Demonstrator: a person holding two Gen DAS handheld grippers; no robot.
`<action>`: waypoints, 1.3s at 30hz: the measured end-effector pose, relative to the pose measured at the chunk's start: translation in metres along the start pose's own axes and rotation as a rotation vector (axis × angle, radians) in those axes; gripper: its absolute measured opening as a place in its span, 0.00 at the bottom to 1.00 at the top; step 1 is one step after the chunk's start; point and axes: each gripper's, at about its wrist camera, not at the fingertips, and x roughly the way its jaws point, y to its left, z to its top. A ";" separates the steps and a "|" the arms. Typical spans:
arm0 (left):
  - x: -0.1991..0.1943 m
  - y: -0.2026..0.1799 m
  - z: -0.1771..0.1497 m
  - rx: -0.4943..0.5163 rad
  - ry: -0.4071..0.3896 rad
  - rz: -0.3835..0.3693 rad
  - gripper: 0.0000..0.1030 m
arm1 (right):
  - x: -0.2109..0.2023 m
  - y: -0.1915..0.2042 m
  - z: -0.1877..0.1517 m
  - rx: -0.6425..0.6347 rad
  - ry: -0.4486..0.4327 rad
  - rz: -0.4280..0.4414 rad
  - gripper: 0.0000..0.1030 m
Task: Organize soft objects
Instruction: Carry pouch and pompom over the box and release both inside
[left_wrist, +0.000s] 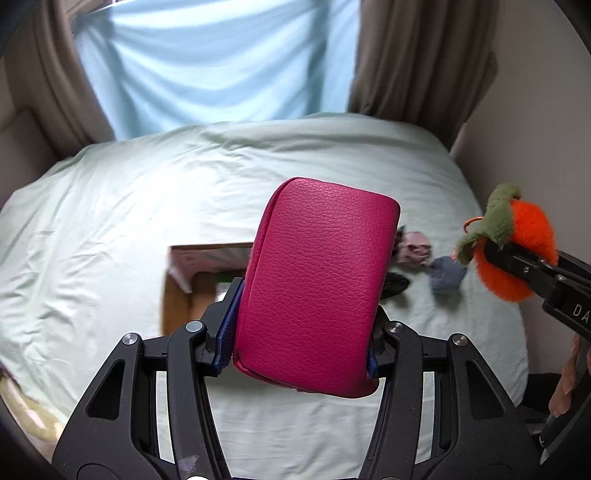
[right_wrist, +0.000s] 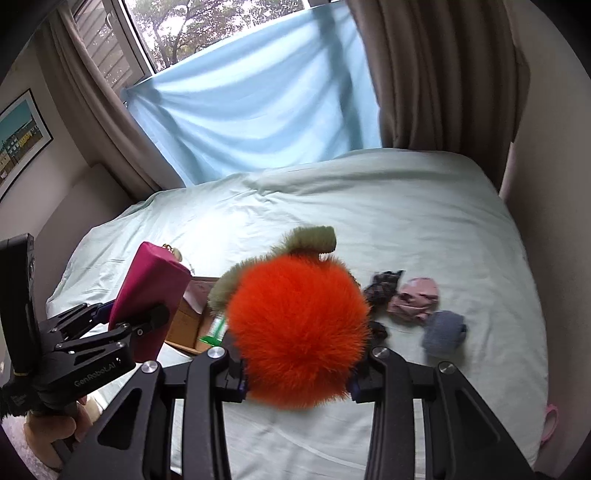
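Observation:
My left gripper (left_wrist: 301, 328) is shut on a magenta leather pouch (left_wrist: 317, 284) and holds it above the bed; the pouch also shows in the right wrist view (right_wrist: 147, 291). My right gripper (right_wrist: 297, 384) is shut on a fluffy orange plush fruit (right_wrist: 299, 332) with a green stem, also in the left wrist view (left_wrist: 517, 251). An open cardboard box (left_wrist: 192, 280) sits on the bed below the pouch, partly hidden by it. A pink cloth (right_wrist: 415, 299), a grey cloth (right_wrist: 443, 330) and a dark patterned cloth (right_wrist: 382, 286) lie on the sheet to the right.
The bed has a pale green sheet (right_wrist: 369, 206). A light blue cloth (right_wrist: 258, 107) hangs over the window behind it, with brown curtains (right_wrist: 443, 74) on both sides. A wall (right_wrist: 546, 184) runs along the bed's right edge. A framed picture (right_wrist: 18, 136) hangs at left.

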 end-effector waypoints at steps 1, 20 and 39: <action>0.004 0.013 0.000 -0.001 0.006 0.007 0.48 | 0.006 0.009 0.000 0.001 0.005 -0.002 0.34; 0.162 0.150 -0.020 -0.030 0.295 0.031 0.48 | 0.176 0.110 -0.001 0.078 0.207 -0.094 0.34; 0.261 0.146 -0.037 -0.030 0.535 0.020 0.48 | 0.302 0.064 -0.012 0.178 0.512 -0.210 0.34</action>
